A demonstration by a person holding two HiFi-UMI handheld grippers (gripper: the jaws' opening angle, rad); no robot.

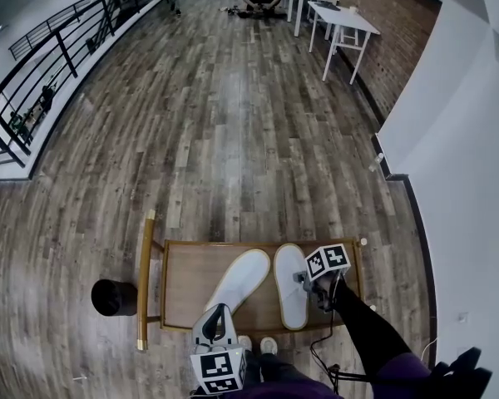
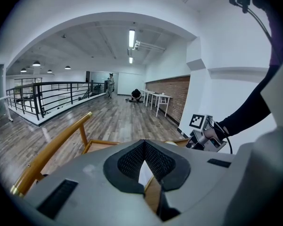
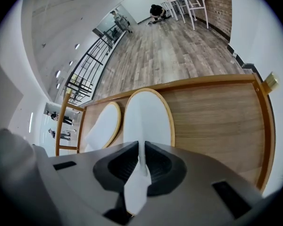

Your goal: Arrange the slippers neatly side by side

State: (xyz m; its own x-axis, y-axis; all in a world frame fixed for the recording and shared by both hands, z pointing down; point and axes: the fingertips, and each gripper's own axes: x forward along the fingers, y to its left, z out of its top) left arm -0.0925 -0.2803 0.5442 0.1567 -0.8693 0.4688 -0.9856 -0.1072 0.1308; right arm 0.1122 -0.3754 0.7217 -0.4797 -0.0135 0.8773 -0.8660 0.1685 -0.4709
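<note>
Right gripper (image 3: 141, 147): jaws pinching a white fold at the near end of the right slipper (image 3: 148, 117), which stretches straight ahead of the tips. Left slipper (image 1: 241, 279): just beside it on the left gripper's side, angled toward it. Left gripper (image 1: 219, 312): jaws pressed together, with the left slipper's near end at their tips. Both slippers lie on a rimmed wooden table (image 1: 187, 293).

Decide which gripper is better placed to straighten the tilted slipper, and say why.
Left, probably. The left gripper sits shut at the heel of the tilted slipper, while the right gripper is clamped on the straight slipper.
</note>
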